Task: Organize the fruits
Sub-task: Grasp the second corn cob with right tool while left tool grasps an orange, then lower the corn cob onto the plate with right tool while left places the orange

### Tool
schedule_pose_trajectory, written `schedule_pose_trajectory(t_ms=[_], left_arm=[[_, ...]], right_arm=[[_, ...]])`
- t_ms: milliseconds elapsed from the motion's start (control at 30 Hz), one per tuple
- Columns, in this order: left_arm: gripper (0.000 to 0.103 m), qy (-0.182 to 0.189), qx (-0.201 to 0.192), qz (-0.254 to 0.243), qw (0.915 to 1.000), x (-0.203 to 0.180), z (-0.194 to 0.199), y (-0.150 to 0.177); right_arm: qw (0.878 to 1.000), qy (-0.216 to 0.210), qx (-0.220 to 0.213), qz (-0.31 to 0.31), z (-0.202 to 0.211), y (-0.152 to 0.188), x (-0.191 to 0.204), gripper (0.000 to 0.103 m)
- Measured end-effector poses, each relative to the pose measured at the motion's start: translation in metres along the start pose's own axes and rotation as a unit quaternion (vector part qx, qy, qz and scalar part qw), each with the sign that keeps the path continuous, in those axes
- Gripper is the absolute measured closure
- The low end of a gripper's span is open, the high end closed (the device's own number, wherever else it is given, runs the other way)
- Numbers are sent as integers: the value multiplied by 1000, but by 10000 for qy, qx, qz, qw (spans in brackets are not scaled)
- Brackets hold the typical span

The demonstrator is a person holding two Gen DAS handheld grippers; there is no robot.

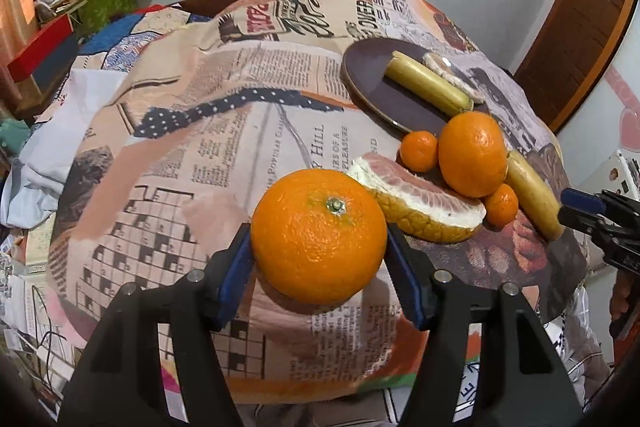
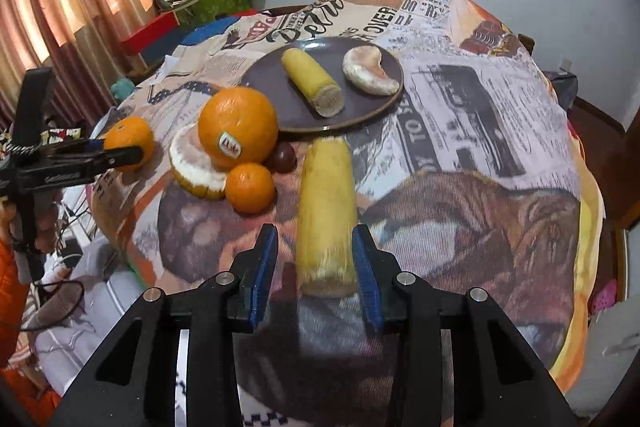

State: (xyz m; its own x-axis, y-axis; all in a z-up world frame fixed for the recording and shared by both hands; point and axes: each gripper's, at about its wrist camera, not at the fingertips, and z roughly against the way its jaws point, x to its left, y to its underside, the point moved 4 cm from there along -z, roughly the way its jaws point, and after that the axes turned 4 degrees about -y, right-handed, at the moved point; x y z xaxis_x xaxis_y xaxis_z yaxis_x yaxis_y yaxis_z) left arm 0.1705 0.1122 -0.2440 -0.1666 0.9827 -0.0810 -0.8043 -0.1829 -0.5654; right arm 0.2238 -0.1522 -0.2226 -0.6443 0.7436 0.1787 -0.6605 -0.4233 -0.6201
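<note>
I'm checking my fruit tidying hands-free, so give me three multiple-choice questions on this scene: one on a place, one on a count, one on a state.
1. Where is the stickered orange relative to the plate? A on it; B beside it, on the cloth; C under it.
2. How many items lie on the plate? A none; B two; C four.
3. The left gripper is: A open and empty; B shut on a large orange; C shut on a knife.
Answers: B, the stickered orange rests on the cloth just off the plate's rim; B, only a yellow piece and a pale wedge lie there; B, both pads press the large orange's sides.
</note>
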Motion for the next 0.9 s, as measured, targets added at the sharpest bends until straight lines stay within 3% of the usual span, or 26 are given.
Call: schedule_pose_trajectory(t_ms=[500, 733, 900], left_arm=[[40, 257, -275, -212, 9991, -27, 5, -28], [40, 373, -321, -310, 9983, -43, -1, -41], [40, 396, -428, -343, 9977, -49, -2, -56]], right_arm=[[9988, -139, 211, -421, -46, -11, -12, 67], [9992, -67, -4, -396, -36, -15, -12, 67], [9982, -23, -409, -432, -11, -27, -17, 67]])
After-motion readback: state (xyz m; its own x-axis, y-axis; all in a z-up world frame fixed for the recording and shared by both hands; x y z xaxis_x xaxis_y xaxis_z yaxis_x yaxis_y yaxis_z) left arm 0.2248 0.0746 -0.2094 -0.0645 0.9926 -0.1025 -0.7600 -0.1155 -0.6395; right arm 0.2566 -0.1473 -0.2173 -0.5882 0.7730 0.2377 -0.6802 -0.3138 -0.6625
